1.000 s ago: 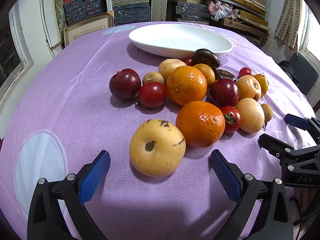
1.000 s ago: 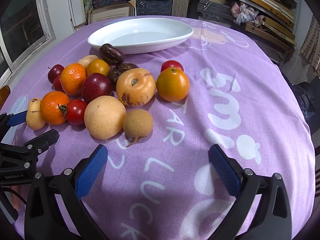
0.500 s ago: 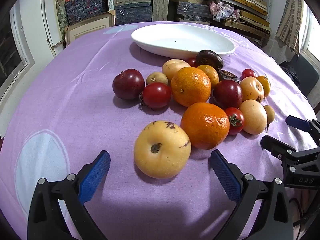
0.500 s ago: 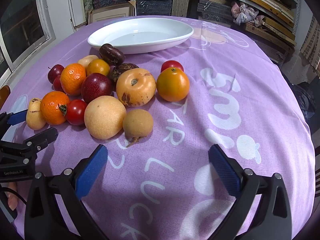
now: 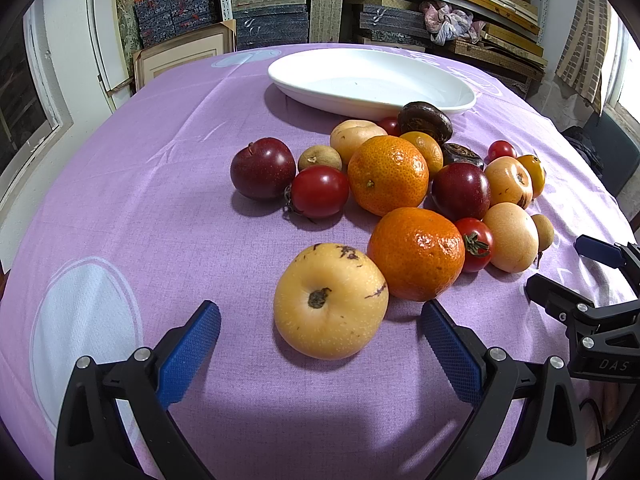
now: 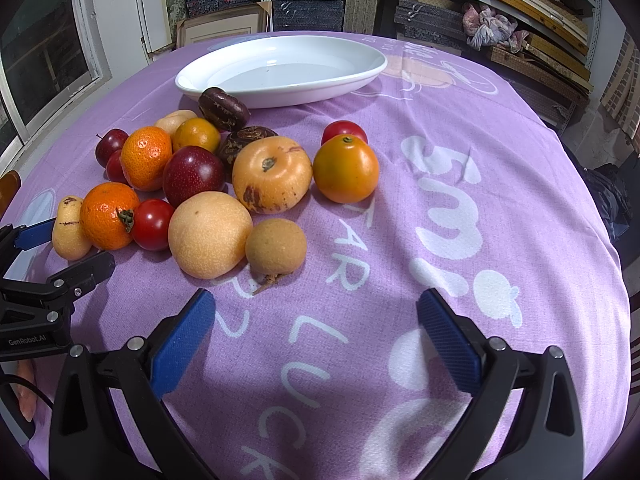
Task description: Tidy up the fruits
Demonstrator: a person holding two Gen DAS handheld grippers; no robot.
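Left gripper [image 5: 320,344] wide open, empty, yellow pear [image 5: 330,301] just ahead between its fingers. Right gripper [image 6: 316,326] also wide open, empty, near the longan [image 6: 276,246]. White dish [image 6: 280,92] holds nothing; whole fruit pile [image 5: 404,184] sits on the purple cloth [image 5: 160,208]. Nothing sorted yet.

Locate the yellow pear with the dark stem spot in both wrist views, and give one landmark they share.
Left wrist: the pear lies low centre, just ahead of the open left tongs.
Right wrist: far left edge, half hidden behind an orange.
Shared landmark: the white plate.
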